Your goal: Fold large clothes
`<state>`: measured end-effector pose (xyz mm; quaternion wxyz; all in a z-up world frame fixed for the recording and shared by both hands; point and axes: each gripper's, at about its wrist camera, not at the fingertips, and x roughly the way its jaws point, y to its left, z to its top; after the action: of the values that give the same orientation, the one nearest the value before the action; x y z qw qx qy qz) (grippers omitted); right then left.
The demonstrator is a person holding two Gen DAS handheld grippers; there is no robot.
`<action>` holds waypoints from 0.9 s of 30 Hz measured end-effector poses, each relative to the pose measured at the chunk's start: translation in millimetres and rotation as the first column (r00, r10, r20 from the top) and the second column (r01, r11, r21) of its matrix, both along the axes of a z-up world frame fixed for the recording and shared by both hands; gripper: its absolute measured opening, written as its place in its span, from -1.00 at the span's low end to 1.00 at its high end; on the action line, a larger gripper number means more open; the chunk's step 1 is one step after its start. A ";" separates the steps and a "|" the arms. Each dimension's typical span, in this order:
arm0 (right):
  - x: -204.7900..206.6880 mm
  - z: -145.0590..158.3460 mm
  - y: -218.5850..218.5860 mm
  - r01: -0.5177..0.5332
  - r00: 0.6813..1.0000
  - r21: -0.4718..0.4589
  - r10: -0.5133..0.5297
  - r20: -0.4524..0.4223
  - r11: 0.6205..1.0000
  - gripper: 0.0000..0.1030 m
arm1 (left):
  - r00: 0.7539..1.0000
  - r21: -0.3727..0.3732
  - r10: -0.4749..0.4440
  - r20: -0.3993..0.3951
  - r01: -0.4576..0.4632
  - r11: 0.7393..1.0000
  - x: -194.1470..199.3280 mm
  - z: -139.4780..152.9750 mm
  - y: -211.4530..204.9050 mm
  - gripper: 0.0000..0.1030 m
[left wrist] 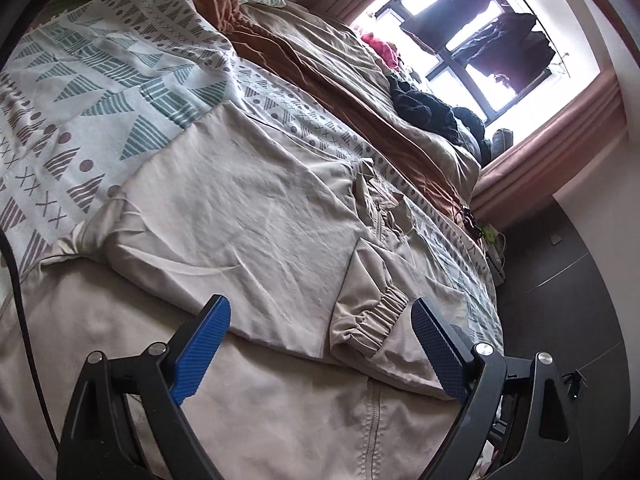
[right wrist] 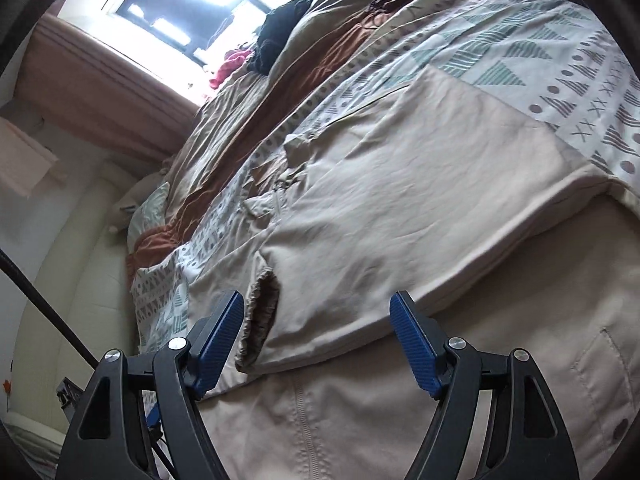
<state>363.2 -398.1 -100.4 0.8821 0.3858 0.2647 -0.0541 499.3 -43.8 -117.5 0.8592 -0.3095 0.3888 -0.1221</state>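
Bed with white quilt patterned in teal and grey triangles [left wrist: 104,80], rust-brown blanket [left wrist: 280,52] beside it, tan duvet [left wrist: 352,76] further over. Black knitted garment [left wrist: 416,106] and pink cloth [left wrist: 380,46] heaped near bright window [left wrist: 460,12]. Dark clothes hanging outside the glass. Pink curtains [left wrist: 560,128], dark floor [left wrist: 560,280].

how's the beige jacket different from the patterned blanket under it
The beige jacket is one plain colour; the patterned blanket is white with teal triangles, brown dots and crosses. The jacket has a zipper and an elastic cuff; the blanket shows neither. The jacket lies on top, partly folded over itself, while the blanket is spread beneath and reaches well past it. Both are creased fabric lying flat on the bed.
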 end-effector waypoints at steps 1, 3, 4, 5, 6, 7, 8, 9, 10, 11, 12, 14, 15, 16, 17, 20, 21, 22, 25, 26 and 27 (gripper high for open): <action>-5.2 -3.6 -4.0 0.018 1.000 0.007 -0.018 -0.008 1.000 0.44 | 1.000 0.014 -0.012 0.005 0.012 1.000 1.0 -0.1 -6.3 0.81; -17.9 -6.5 -14.1 0.057 0.998 0.037 -0.057 -0.017 0.998 0.44 | 0.999 0.042 -0.034 0.012 0.034 0.999 3.4 -1.0 -18.1 0.81; -23.0 -7.7 -19.7 0.079 0.997 0.058 -0.078 -0.021 0.995 0.44 | 0.999 0.057 -0.047 0.013 0.046 0.997 5.5 -2.5 -24.9 0.81; -29.0 -8.8 -26.0 0.108 0.994 0.081 -0.106 -0.026 0.991 0.44 | 0.998 0.072 -0.062 0.012 0.060 0.996 7.4 -5.5 -32.8 0.81; -34.8 -9.0 -31.7 0.131 0.991 0.100 -0.129 -0.022 0.986 0.44 | 0.997 0.083 -0.075 0.011 0.074 0.994 9.1 -8.4 -39.4 0.81; -42.0 -8.4 -36.3 0.148 0.989 0.118 -0.147 -0.016 0.982 0.44 | 0.996 0.097 -0.091 0.008 0.090 0.991 11.3 -11.3 -46.7 0.81; -44.6 -9.4 -39.0 0.164 0.986 0.134 -0.164 -0.014 0.977 0.44 | 0.994 0.115 -0.109 0.005 0.107 0.988 13.4 -13.9 -54.5 0.81; -47.5 -11.0 -41.3 0.178 0.984 0.150 -0.178 -0.015 0.973 0.44 | 0.992 0.134 -0.125 0.002 0.123 0.983 15.5 -16.4 -62.3 0.81; -49.6 -13.9 -42.7 0.192 0.981 0.168 -0.192 -0.017 0.967 0.44 | 0.990 0.152 -0.141 0.000 0.140 0.978 16.9 -18.3 -68.9 0.81; -52.6 -16.0 -43.6 0.204 0.979 0.181 -0.203 -0.026 0.962 0.44 | 0.987 0.167 -0.158 0.001 0.156 0.974 17.9 -19.4 -75.1 0.81; -55.0 -17.6 -43.8 0.220 0.975 0.185 -0.216 -0.043 0.958 0.44 | 0.985 0.175 -0.173 0.005 0.170 0.970 17.9 -19.9 -80.1 0.81; -54.9 -23.3 -47.2 0.234 0.972 0.202 -0.227 -0.056 0.951 0.44 | 0.976 0.225 -0.219 0.016 0.209 0.952 21.0 -21.8 -94.7 0.81; -56.2 -24.6 -47.5 0.236 0.972 0.215 -0.228 -0.062 0.948 0.44 | 0.973 0.255 -0.231 0.014 0.220 0.942 22.6 -23.8 -100.1 0.81; -56.8 -24.3 -47.7 0.238 0.971 0.227 -0.229 -0.066 0.944 0.44 | 0.970 0.273 -0.243 0.005 0.233 0.933 25.2 -26.5 -105.2 0.81; -55.1 -25.4 -47.8 0.238 0.971 0.235 -0.229 -0.067 0.942 0.44 | 0.966 0.280 -0.259 -0.002 0.249 0.927 27.9 -29.1 -108.8 0.81; -58.6 -25.7 -52.1 0.251 0.968 0.244 -0.240 -0.074 0.937 0.44 | 0.962 0.311 -0.269 -0.043 0.269 0.912 36.2 -39.5 -118.1 0.81; -59.5 -26.7 -55.3 0.254 0.967 0.247 -0.243 -0.075 0.935 0.44 | 0.959 0.322 -0.278 -0.059 0.282 0.904 38.3 -42.5 -121.2 0.81; -61.4 -26.3 -56.9 0.257 0.966 0.253 -0.245 -0.077 0.933 0.44 | 0.956 0.332 -0.283 -0.075 0.292 0.897 41.4 -46.8 -124.7 0.81; -62.1 -26.1 -62.2 0.274 0.961 0.247 -0.256 -0.102 0.929 0.44 | 0.951 0.360 -0.285 -0.122 0.310 0.880 46.4 -57.9 -129.3 0.81; -63.5 -26.5 -63.3 0.286 0.957 0.237 -0.265 -0.116 0.928 0.44 | 0.953 0.376 -0.273 -0.131 0.302 0.876 46.4 -60.0 -127.7 0.81; -64.6 -25.5 -64.2 0.301 0.952 0.224 -0.276 -0.134 0.927 0.44 | 0.957 0.393 -0.255 -0.140 0.290 0.873 47.8 -61.6 -126.3 0.81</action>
<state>298.5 -462.3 -125.9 0.7965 0.5218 0.2536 -0.1700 547.1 -170.2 -179.1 0.8619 -0.0698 0.4809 -0.1449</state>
